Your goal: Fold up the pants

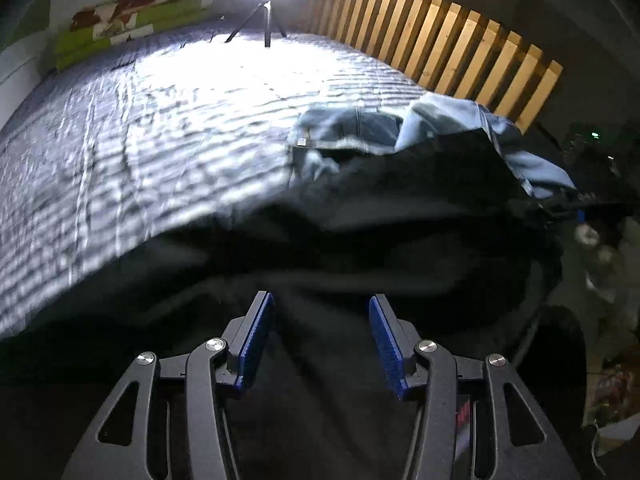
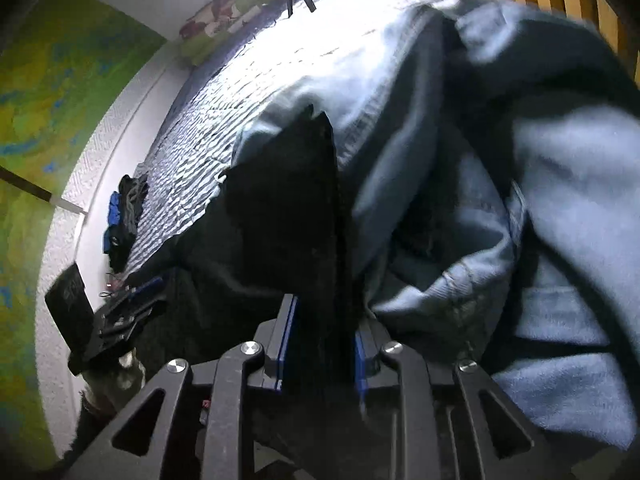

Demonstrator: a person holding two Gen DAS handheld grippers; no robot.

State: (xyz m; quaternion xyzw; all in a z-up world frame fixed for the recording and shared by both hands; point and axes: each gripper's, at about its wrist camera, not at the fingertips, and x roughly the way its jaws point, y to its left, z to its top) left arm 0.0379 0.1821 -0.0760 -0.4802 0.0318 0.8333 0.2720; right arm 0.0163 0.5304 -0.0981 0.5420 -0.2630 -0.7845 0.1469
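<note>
Black pants (image 1: 360,240) lie spread over the near part of the bed, under my left gripper (image 1: 321,298). It hovers just above the dark cloth, its blue pads (image 1: 256,340) well apart with nothing between them. Light blue jeans (image 1: 352,128) lie crumpled beyond the black pants. In the right wrist view a fold of the black pants (image 2: 280,200) stands up between the jaws of my right gripper (image 2: 326,312). The jaws stand slightly apart and the cloth fills the gap. The jeans (image 2: 560,160) are bunched to its right. My left gripper (image 2: 120,312) shows at the far left, in a hand.
A grey quilted bed cover (image 1: 160,120) stretches to the left and back. A bright lamp on a tripod (image 1: 266,20) stands at the far end. A wooden slat frame (image 1: 460,48) lines the right side. A green pillow (image 1: 120,28) and a dark clothes pile (image 2: 128,208) lie by the wall.
</note>
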